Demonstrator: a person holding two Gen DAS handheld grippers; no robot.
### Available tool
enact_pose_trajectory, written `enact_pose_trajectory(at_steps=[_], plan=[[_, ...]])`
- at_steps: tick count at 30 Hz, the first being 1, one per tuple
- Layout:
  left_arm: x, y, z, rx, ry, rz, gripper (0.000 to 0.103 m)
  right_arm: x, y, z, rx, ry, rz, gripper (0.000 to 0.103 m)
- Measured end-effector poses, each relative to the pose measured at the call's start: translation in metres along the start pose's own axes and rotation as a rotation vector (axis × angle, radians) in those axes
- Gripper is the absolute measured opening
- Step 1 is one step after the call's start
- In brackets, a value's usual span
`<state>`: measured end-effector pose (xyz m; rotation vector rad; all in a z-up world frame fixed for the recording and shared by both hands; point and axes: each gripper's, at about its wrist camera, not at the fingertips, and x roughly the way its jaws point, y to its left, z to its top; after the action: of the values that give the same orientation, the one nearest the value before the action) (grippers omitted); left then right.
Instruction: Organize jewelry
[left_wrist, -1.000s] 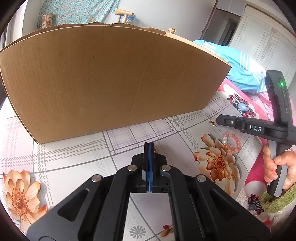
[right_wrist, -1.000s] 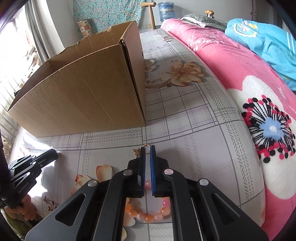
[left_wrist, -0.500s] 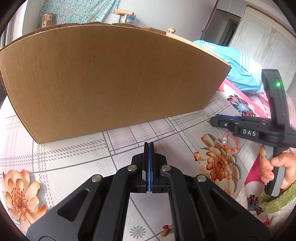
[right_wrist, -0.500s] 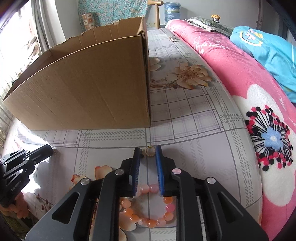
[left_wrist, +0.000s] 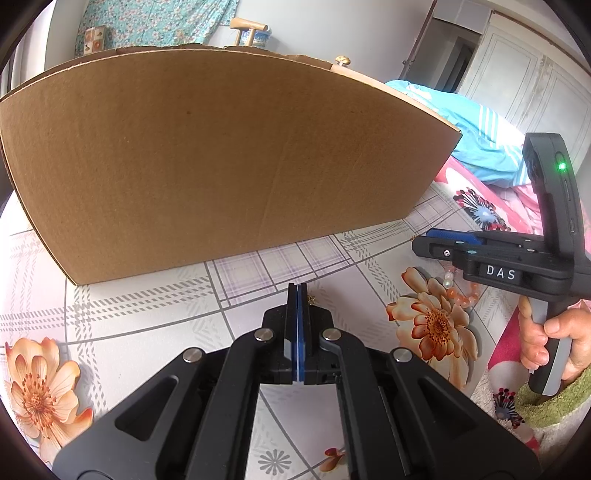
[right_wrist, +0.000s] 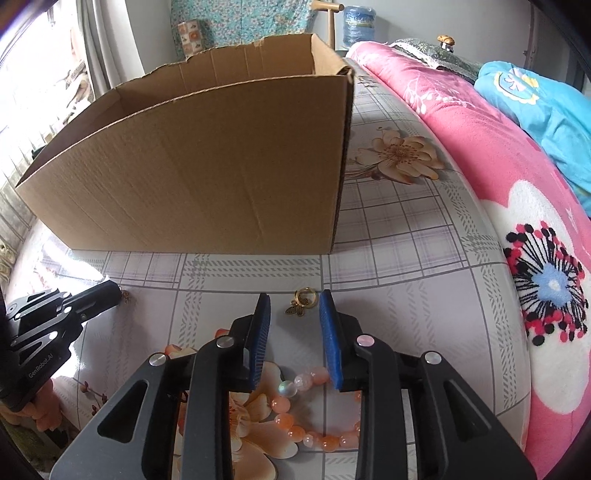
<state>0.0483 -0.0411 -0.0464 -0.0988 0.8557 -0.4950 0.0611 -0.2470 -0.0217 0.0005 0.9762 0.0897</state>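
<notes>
A small gold ring with a butterfly charm lies on the flowered tablecloth between the tips of my right gripper. Its jaws are opening and the blue pads stand clear of the charm. An orange and pink bead bracelet lies under that gripper and also shows as the bracelet in the left wrist view. My left gripper is shut, pads together, with a tiny gold piece on the cloth beside its tip. An open cardboard box stands just behind both grippers.
A pink flowered blanket and a blue garment lie to the right of the tablecloth. A hand holds the right gripper's handle. The box wall fills most of the left wrist view.
My right gripper's jaws have gone from shut to apart, and the gold charm now lies free between their tips. The left gripper has kept still and shut.
</notes>
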Motion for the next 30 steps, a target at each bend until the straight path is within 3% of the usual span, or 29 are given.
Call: enact_pose_trajectory(at_steps=[11, 18, 30], plan=[[0.0, 0.0, 0.0, 0.0, 0.0, 0.0, 0.0, 0.011, -0.003, 0.006, 0.021, 0.009, -0.003, 0.027], [0.0, 0.0, 0.0, 0.001, 0.0, 0.001, 0.0, 0.013, -0.005, 0.009, 0.024, 0.02, -0.017, 0.011], [0.0, 0.0, 0.0, 0.0, 0.0, 0.0, 0.0, 0.01, -0.02, 0.011, 0.087, 0.004, 0.041, 0.009]])
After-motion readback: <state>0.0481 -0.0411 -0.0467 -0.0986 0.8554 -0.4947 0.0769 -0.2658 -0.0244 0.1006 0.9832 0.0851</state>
